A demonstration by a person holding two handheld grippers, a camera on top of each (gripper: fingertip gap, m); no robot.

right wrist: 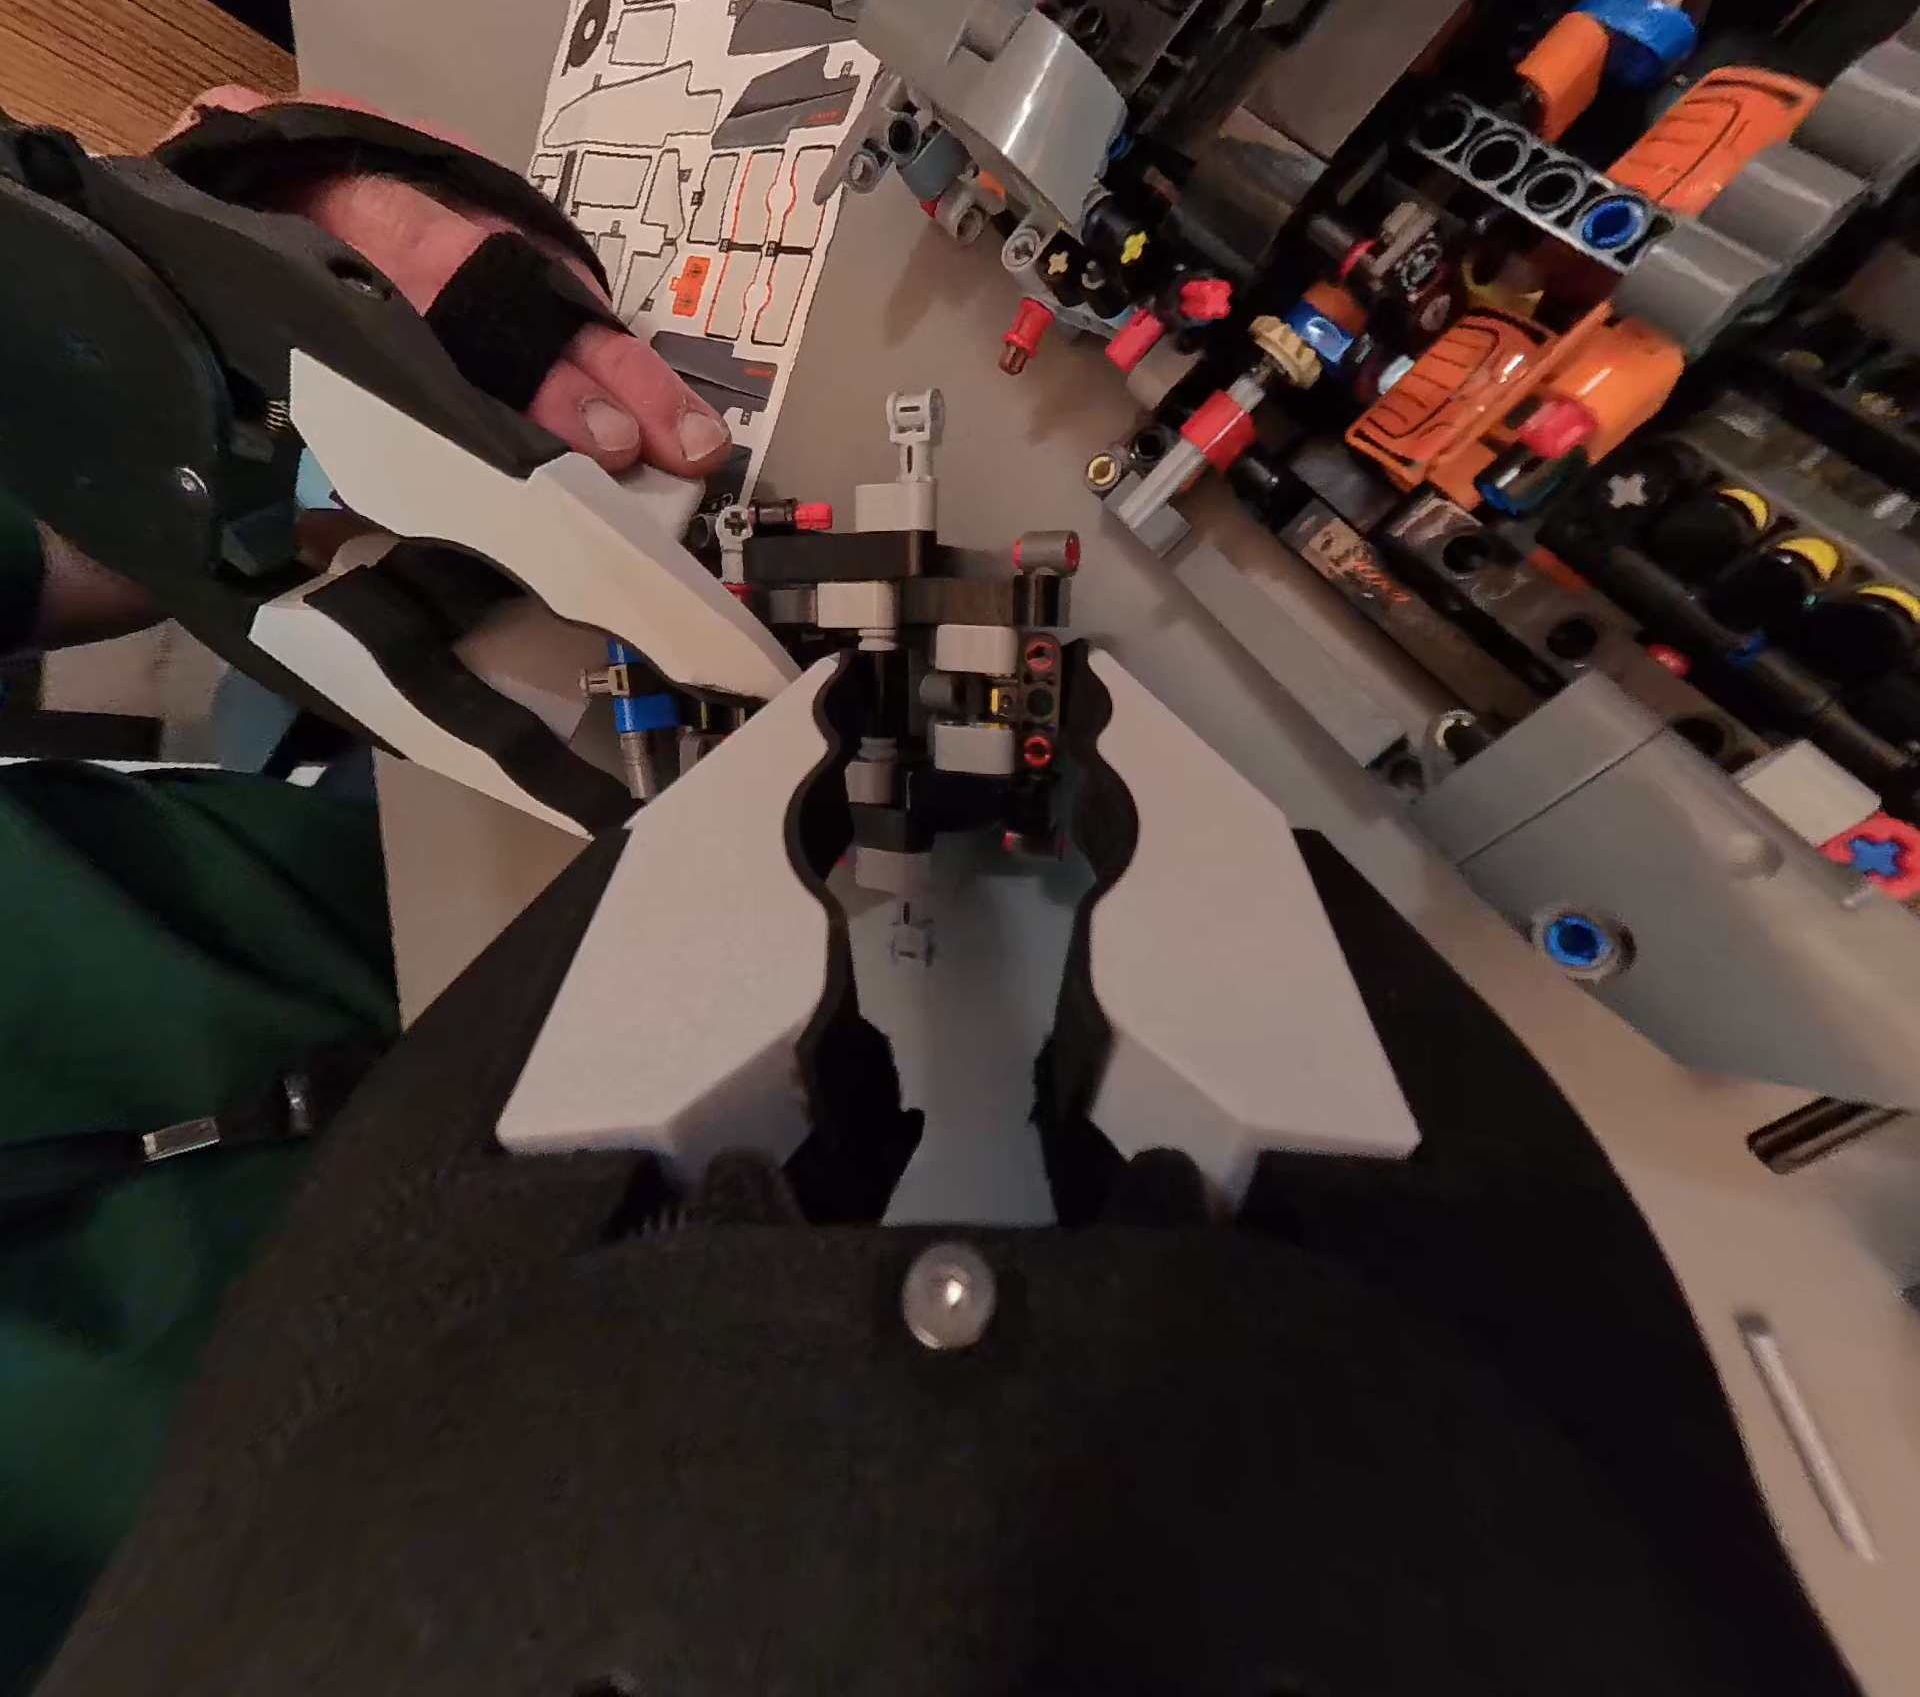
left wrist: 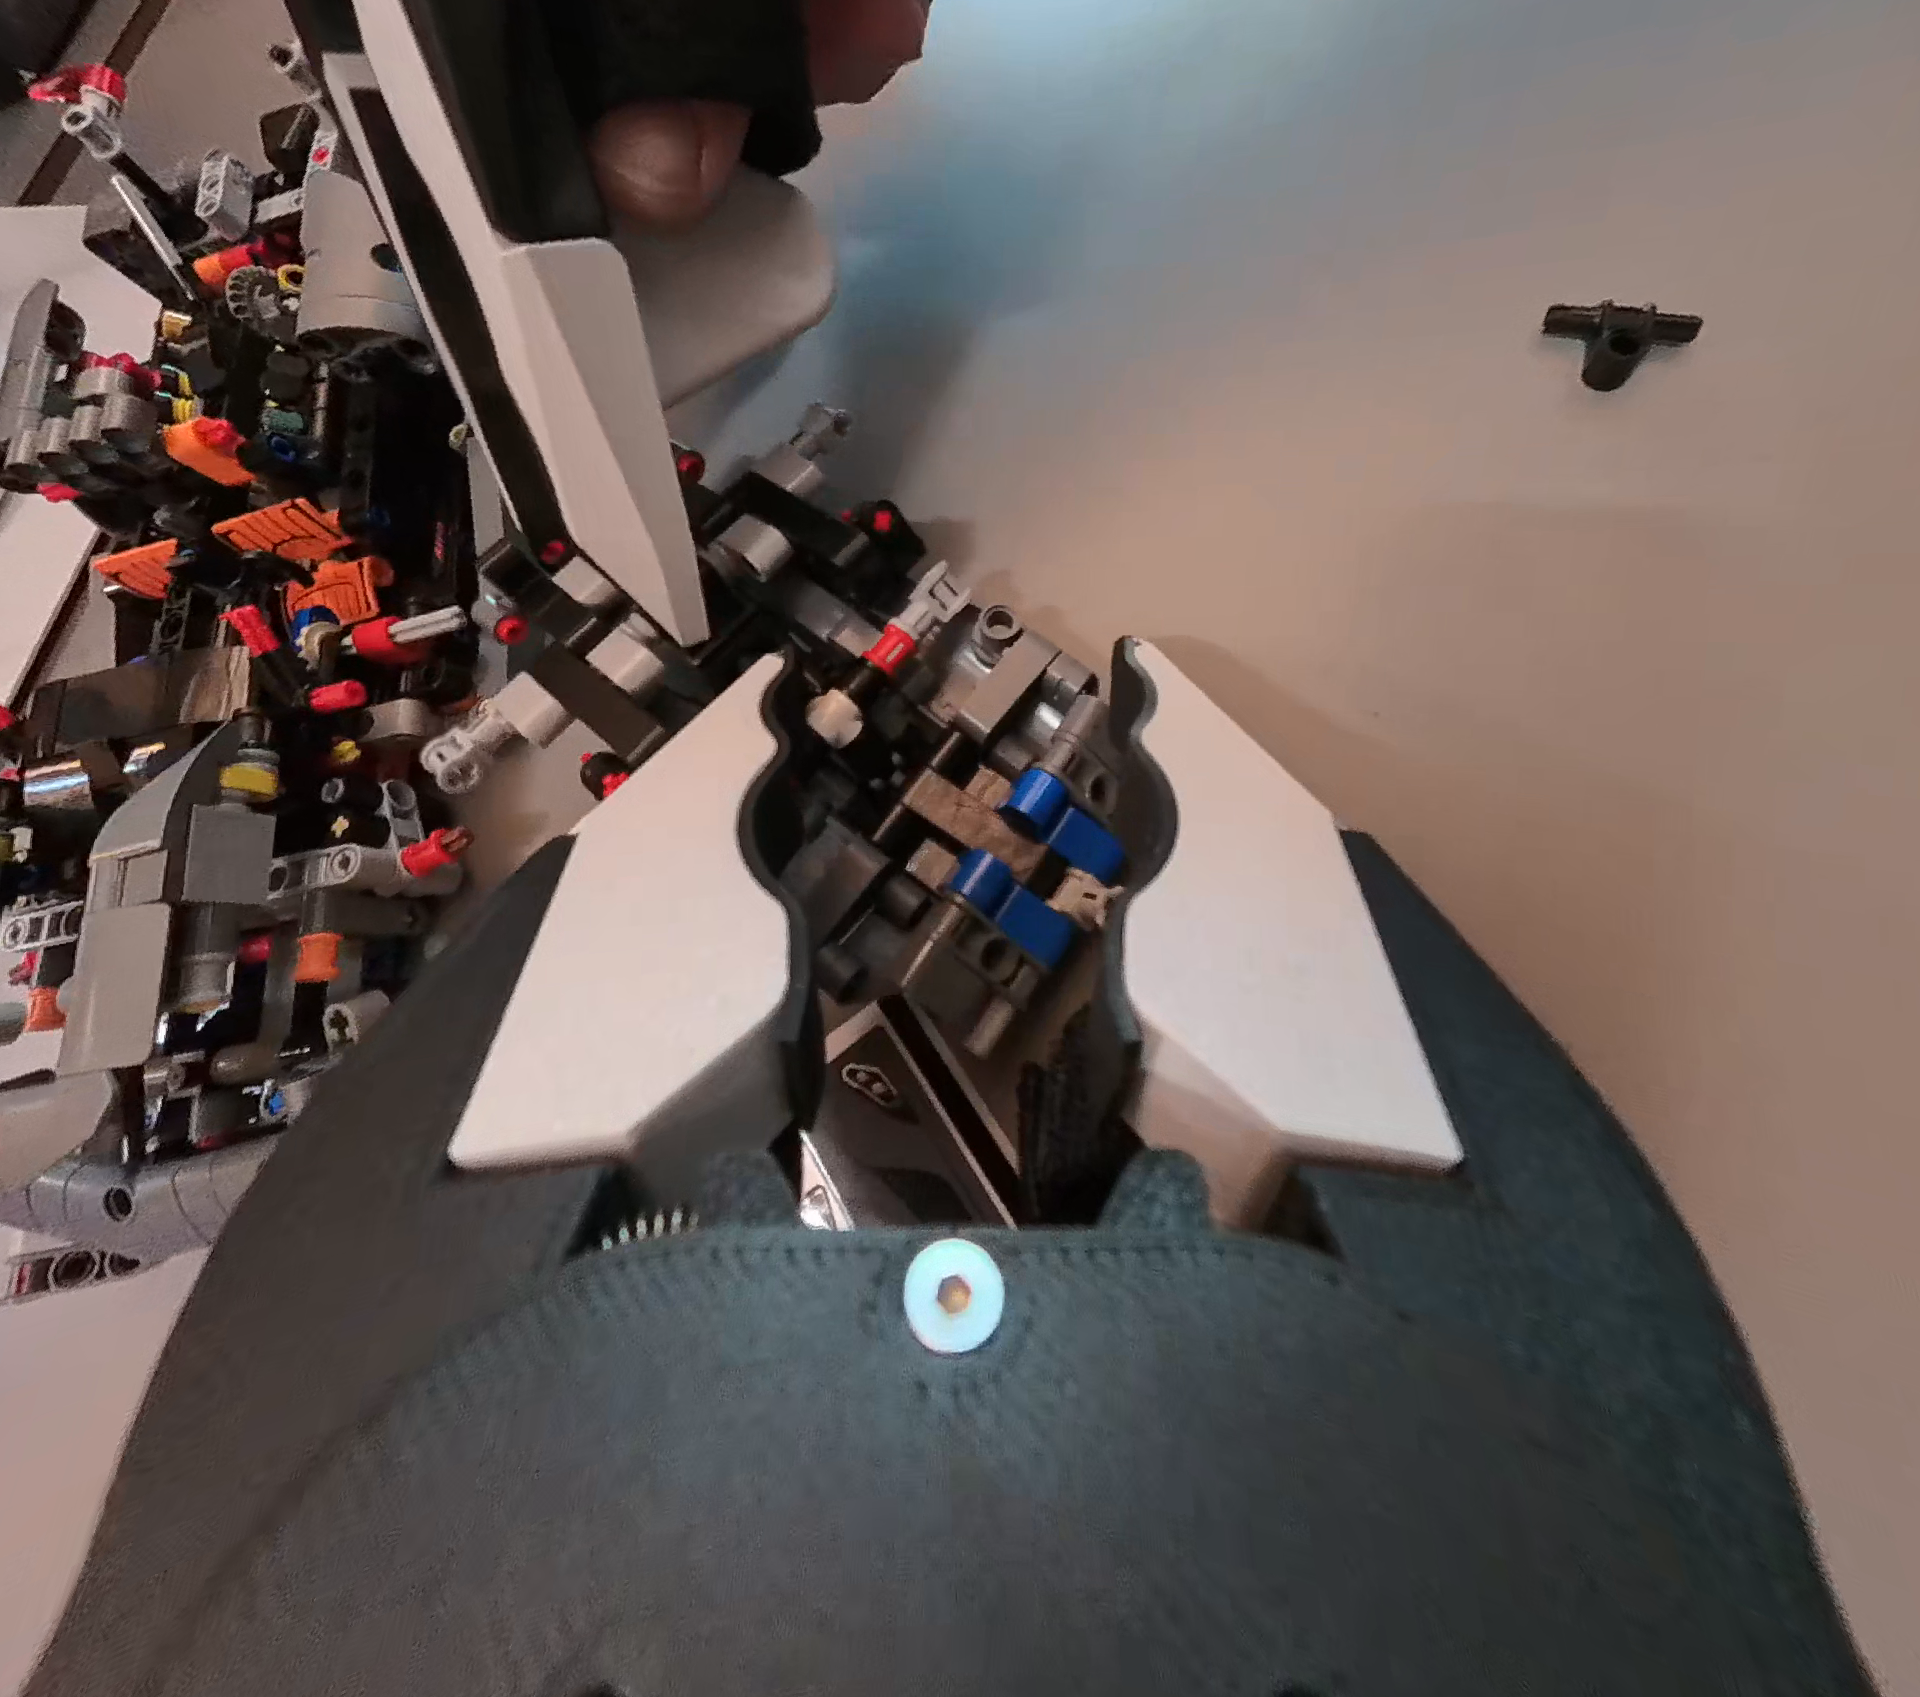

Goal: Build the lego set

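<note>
A small sub-assembly [left wrist: 1029, 858] of black and grey beams with blue and red pins is held above the table between both grippers. My left gripper [left wrist: 951, 712] is shut on its end with the blue pins. My right gripper [right wrist: 966, 691] is shut on its black and grey end [right wrist: 956, 598]. The right gripper [left wrist: 707, 504] comes in from the upper left in the left wrist view. The left gripper [right wrist: 675, 743] comes in from the left in the right wrist view. The large part-built model [left wrist: 208, 608] in grey, black and orange lies close beside them; it also shows in the right wrist view [right wrist: 1558, 297].
A sticker sheet [right wrist: 696, 193] lies flat on the light table [left wrist: 1455, 89] behind the sub-assembly. A loose black connector piece [left wrist: 1616, 338] lies alone to the right. A wooden surface [right wrist: 104, 37] lies at the far left. A person's green sleeve [right wrist: 156, 920] is near the left gripper. It is some 10 cm from my left tips to the loose black connector piece [left wrist: 1616, 338].
</note>
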